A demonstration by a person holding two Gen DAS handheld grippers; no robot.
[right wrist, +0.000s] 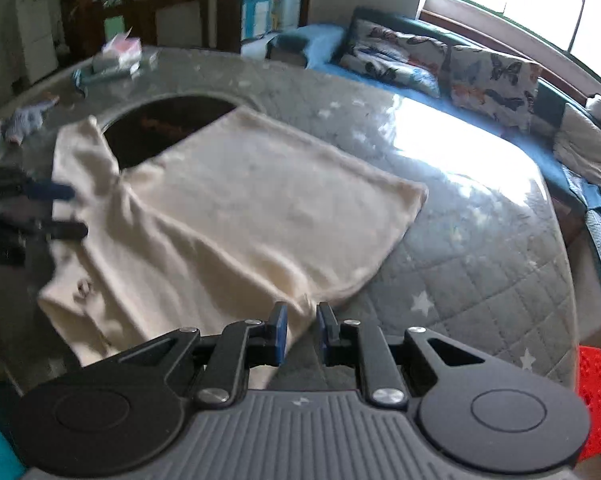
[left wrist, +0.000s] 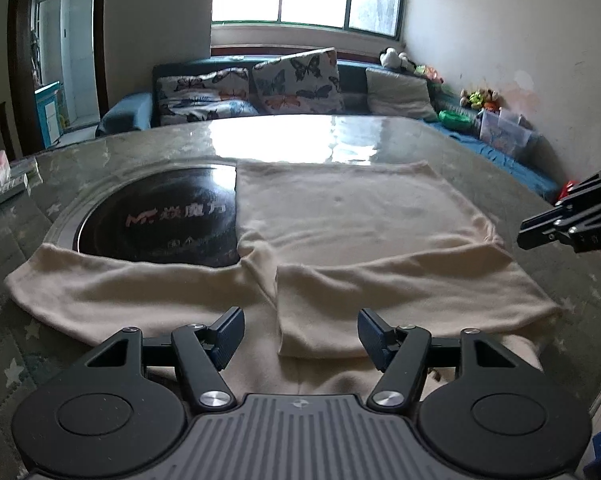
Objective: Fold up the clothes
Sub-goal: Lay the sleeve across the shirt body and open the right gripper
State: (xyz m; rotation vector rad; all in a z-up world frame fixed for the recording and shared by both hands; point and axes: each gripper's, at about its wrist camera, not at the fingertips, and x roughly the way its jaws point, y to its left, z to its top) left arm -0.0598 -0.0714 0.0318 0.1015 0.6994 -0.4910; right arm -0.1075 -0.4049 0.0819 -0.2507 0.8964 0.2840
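Cream knit garment (left wrist: 340, 216) lies flat on quilted grey tabletop (right wrist: 480, 264), partly over black round hotplate (left wrist: 172, 224); long axis runs across near edge, sleeves folded in. Left gripper (left wrist: 300, 338) spread above it; right gripper (right wrist: 302, 330) w/ narrow gap, nothing pinched.

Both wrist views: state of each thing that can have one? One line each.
cream shirt: flat on the table, sleeves folded across, partly over the cooktop
left gripper: open above the shirt's near edge, empty
right gripper: jaws narrowly apart at the shirt's corner, gripping nothing
round cooktop: partly covered
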